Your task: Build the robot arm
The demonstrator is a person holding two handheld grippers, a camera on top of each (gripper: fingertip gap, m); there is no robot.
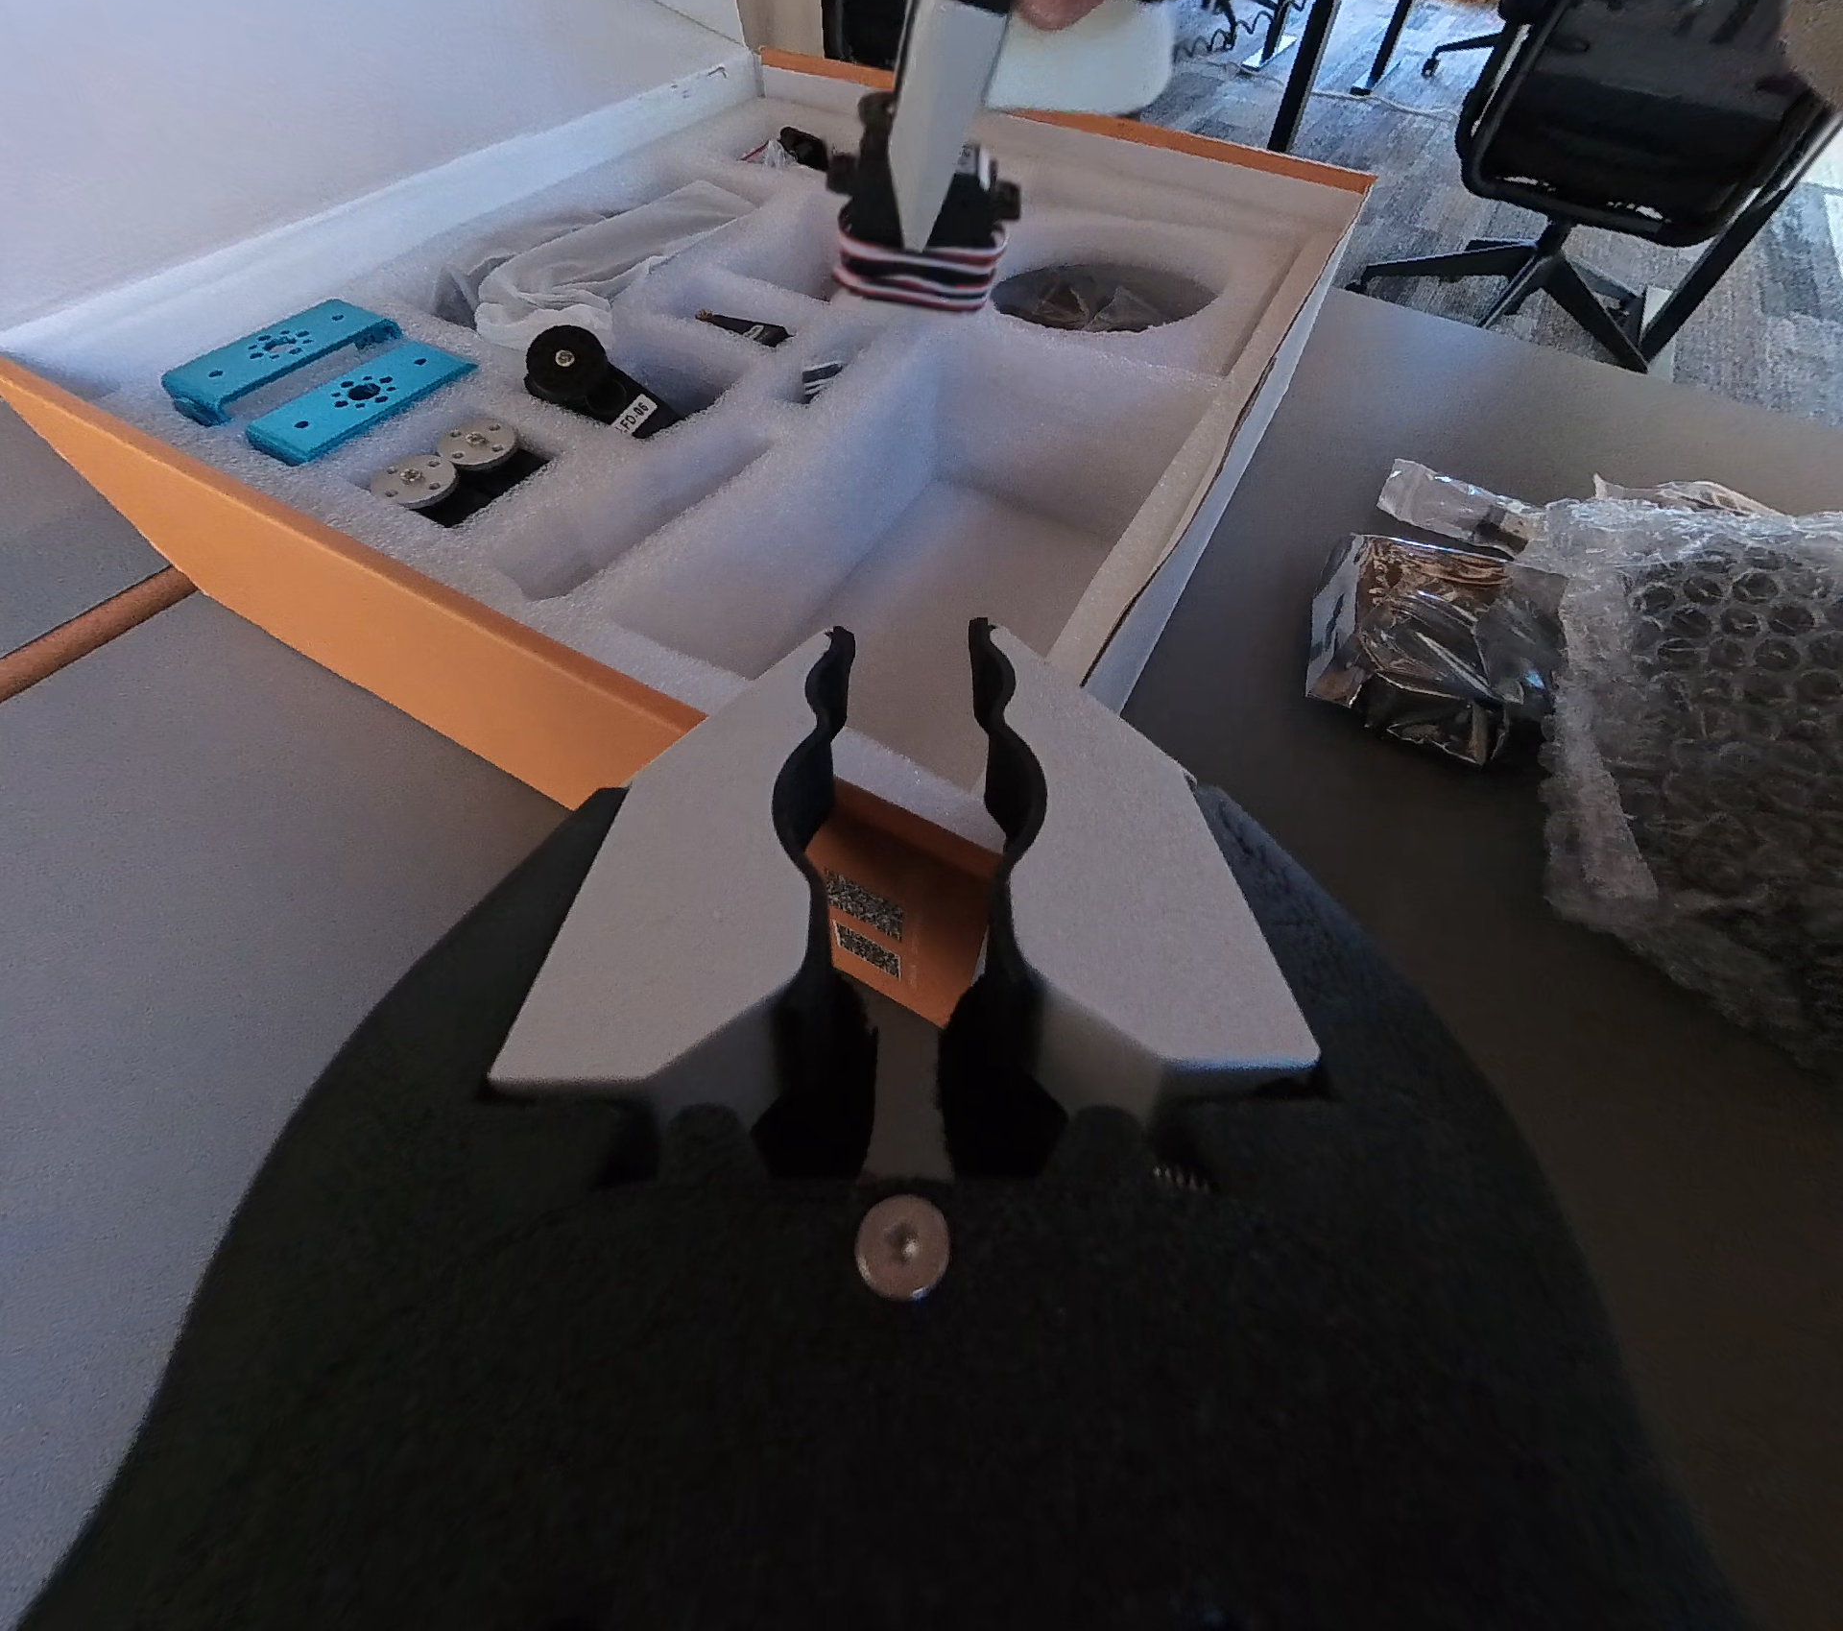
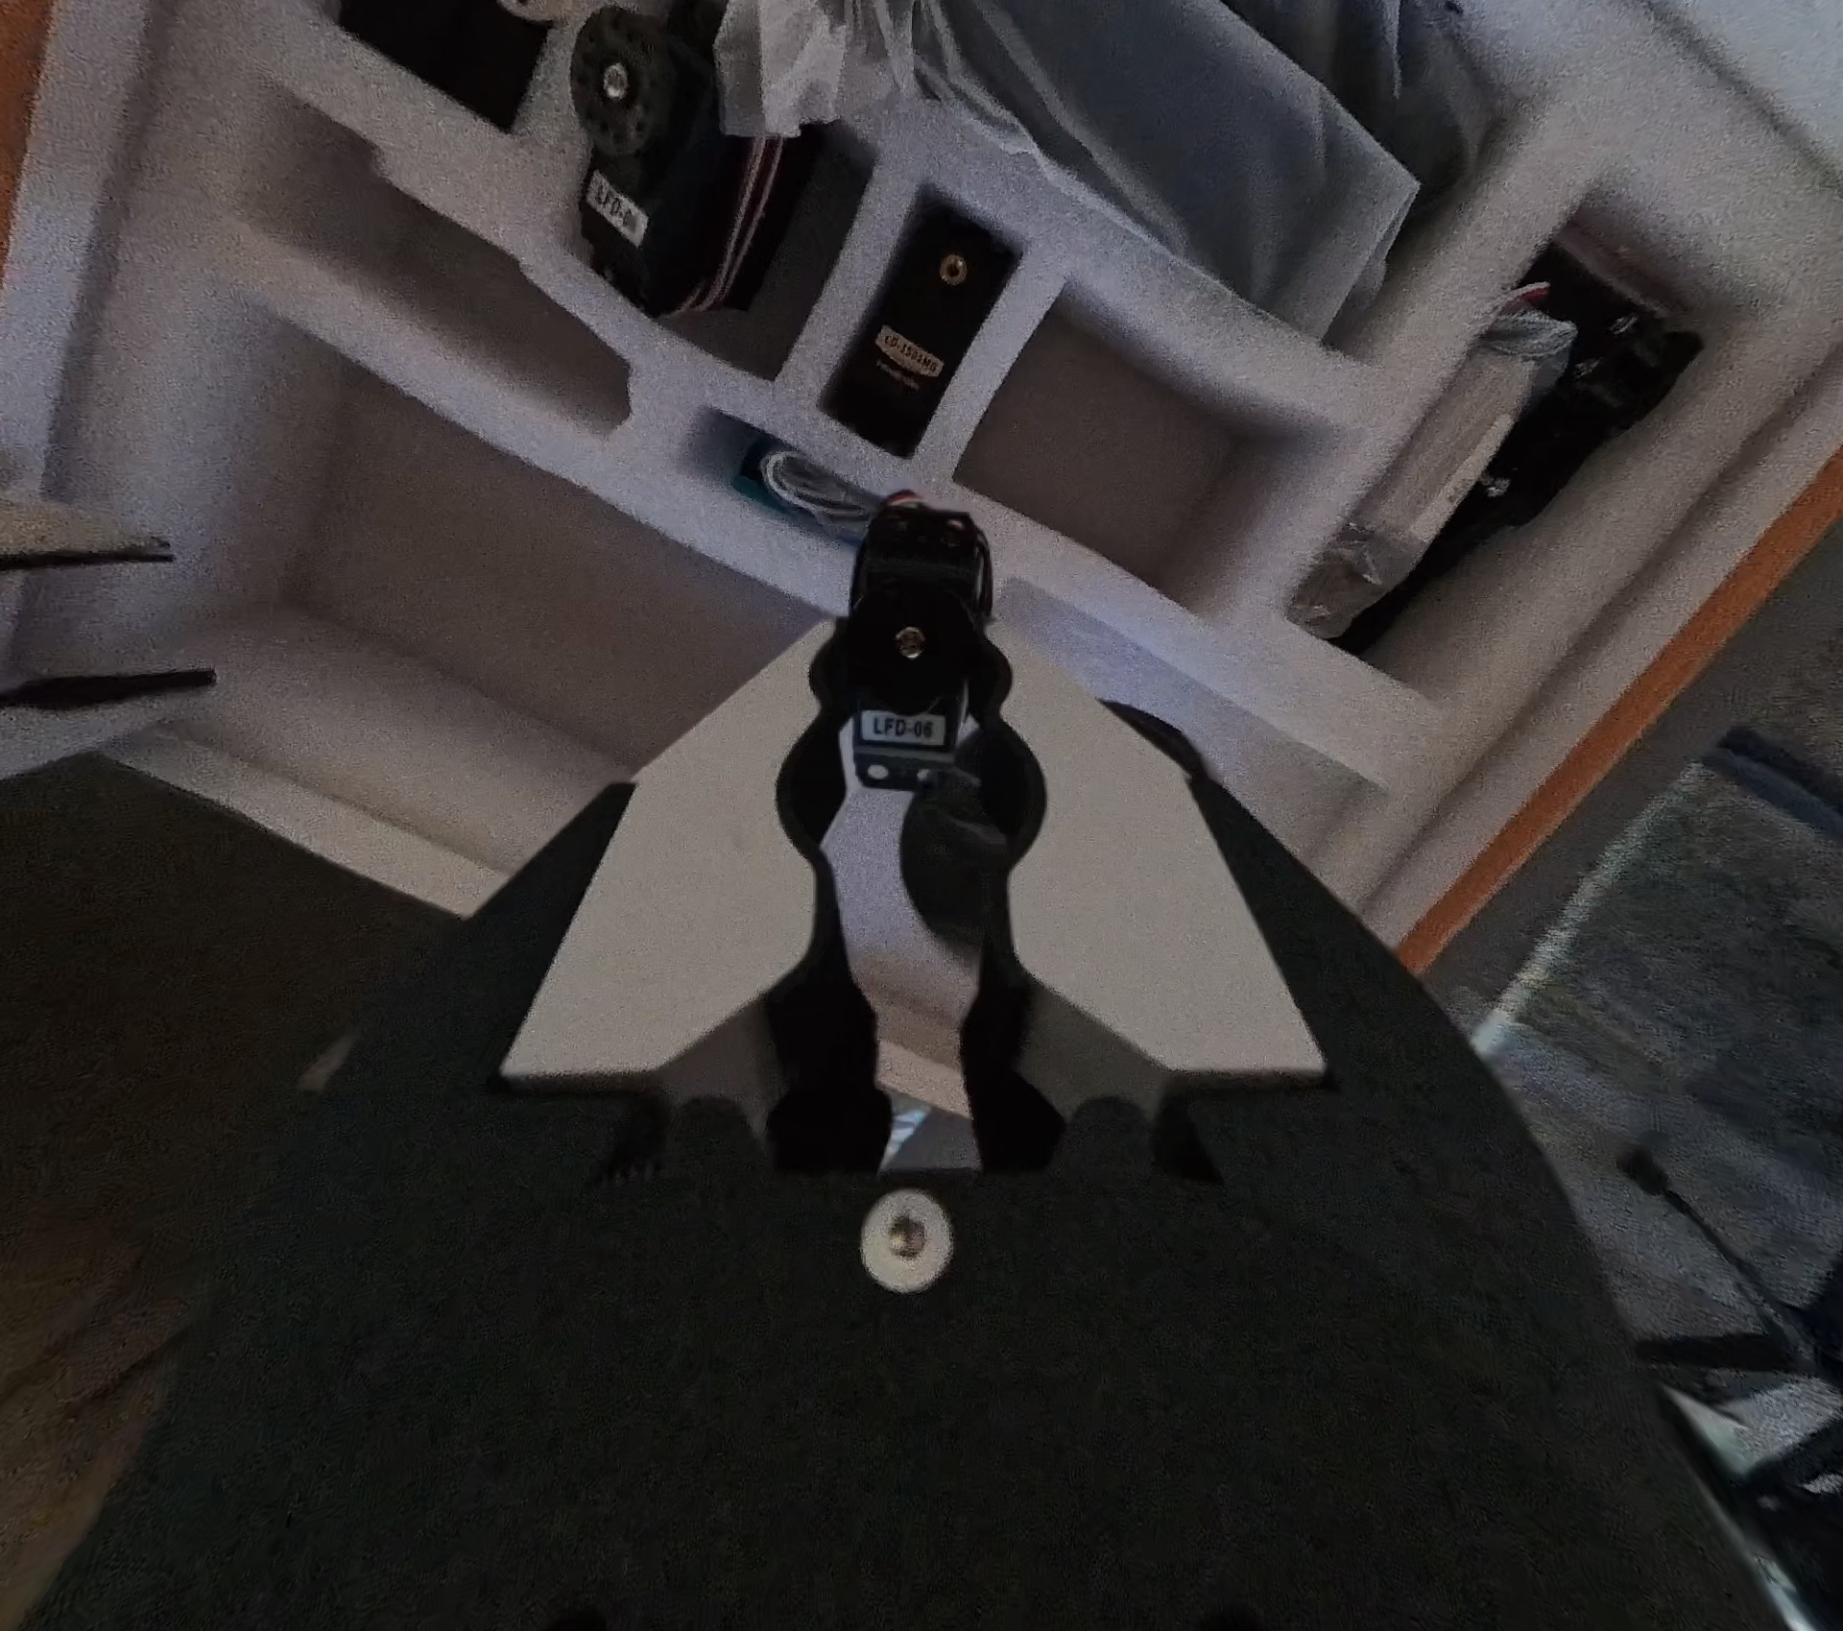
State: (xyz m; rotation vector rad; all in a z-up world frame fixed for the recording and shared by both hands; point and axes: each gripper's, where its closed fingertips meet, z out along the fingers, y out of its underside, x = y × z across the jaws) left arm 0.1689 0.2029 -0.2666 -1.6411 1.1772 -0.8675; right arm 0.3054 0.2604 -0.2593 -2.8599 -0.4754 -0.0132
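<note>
Your right tongs [image 2: 910, 690] are gripping a small black servo [image 2: 913, 636] clamped between their tips, its striped cable wound round the body, and you are holding it above the white foam tray [image 1: 698, 506] inside the orange box [image 1: 379, 616]. Your left tongs [image 1: 910, 646] are hovering apart and empty over the near edge of that box, well short of the servo. Blue brackets [image 1: 319, 381] and silver discs [image 1: 444, 461] are sitting in pockets to the left; a bubble-wrapped bundle [image 1: 1695, 735] is lying on the tabletop [image 1: 249, 835].
</note>
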